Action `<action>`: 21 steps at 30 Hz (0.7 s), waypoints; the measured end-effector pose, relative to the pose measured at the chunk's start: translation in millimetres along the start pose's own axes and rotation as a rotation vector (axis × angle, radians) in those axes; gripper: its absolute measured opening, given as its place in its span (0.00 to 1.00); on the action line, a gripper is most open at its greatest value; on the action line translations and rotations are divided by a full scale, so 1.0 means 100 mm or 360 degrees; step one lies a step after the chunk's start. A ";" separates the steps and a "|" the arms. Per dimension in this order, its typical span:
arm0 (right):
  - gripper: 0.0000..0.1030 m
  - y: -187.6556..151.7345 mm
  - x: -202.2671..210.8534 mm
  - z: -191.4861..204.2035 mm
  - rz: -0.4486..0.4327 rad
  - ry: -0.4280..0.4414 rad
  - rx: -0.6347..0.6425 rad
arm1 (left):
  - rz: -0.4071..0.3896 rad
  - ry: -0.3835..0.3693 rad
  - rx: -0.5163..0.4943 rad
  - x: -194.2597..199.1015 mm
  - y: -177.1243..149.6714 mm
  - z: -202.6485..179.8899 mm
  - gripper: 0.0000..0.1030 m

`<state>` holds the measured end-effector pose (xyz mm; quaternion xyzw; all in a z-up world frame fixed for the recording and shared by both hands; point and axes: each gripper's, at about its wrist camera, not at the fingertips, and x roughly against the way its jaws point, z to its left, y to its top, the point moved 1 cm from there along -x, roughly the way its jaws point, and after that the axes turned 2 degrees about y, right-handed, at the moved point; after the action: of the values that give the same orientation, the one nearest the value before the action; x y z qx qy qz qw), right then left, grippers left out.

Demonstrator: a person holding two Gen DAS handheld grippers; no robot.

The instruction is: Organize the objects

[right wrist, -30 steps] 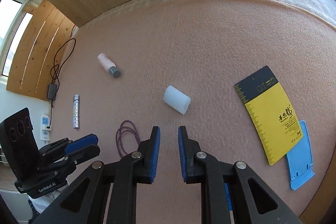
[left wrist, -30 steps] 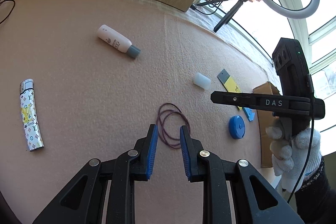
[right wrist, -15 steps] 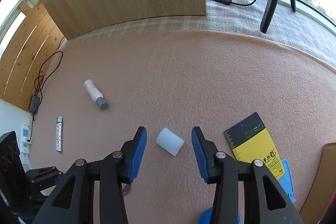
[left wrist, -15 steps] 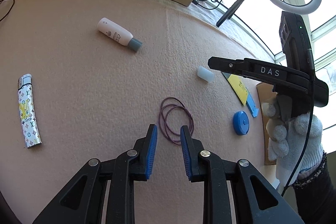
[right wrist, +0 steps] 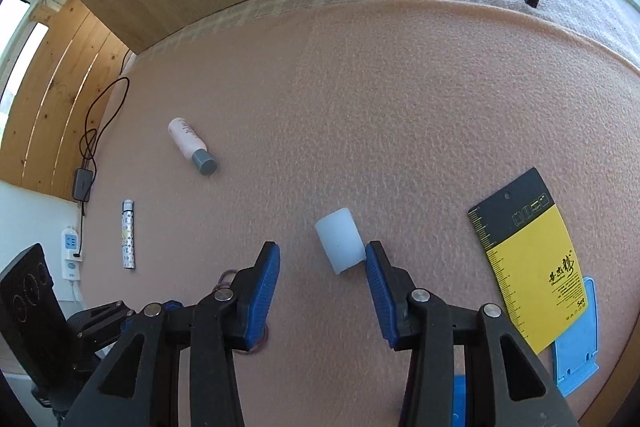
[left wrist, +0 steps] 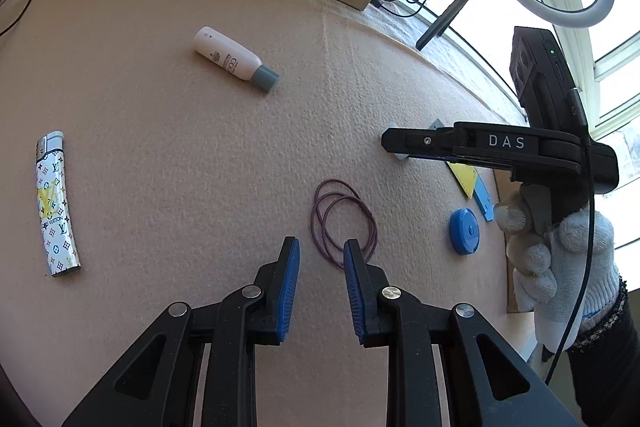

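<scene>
The right tool (right wrist: 322, 265) stood wide open around a white plastic cap (right wrist: 340, 245) lying on the pink desk (right wrist: 400, 107), its right finger beside the cap. The left tool (left wrist: 320, 259), partly open and empty, hovered by purple rubber bands (left wrist: 344, 219). Farther off lay a lotion bottle (left wrist: 234, 59).

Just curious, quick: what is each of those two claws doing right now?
Left gripper: open, holding nothing, above the rubber bands.
Right gripper: open wide around the white cap, not gripping it yet.
</scene>
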<state>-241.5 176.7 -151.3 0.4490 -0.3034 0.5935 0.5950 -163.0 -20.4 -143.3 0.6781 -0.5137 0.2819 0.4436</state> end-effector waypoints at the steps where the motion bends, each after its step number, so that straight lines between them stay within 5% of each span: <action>1: 0.39 -0.06 0.01 0.02 0.0018 -0.0002 0.0024 | -0.0003 0.0003 0.0001 0.00 0.01 0.00 0.24; 6: 0.39 -0.28 0.18 0.02 -0.0026 -0.0005 0.0033 | 0.0003 0.0021 -0.0021 -0.08 0.06 -0.06 0.28; 11: 0.39 -0.30 0.33 0.07 -0.0142 -0.0147 0.0085 | 0.0022 0.0135 -0.0183 -0.25 0.11 -0.31 0.35; 18: 0.39 -0.13 0.29 -0.02 -0.0185 -0.0308 0.0085 | 0.0001 0.0321 -0.0353 -0.39 0.15 -0.50 0.35; 21: 0.39 -0.06 0.19 0.00 -0.0171 -0.0302 0.0095 | -0.0014 0.0379 -0.0397 -0.38 0.14 -0.51 0.24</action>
<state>-233.3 185.9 -135.4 0.5363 -0.3159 0.5243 0.5811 -184.1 41.0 -148.3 0.5818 -0.4856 0.2924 0.5832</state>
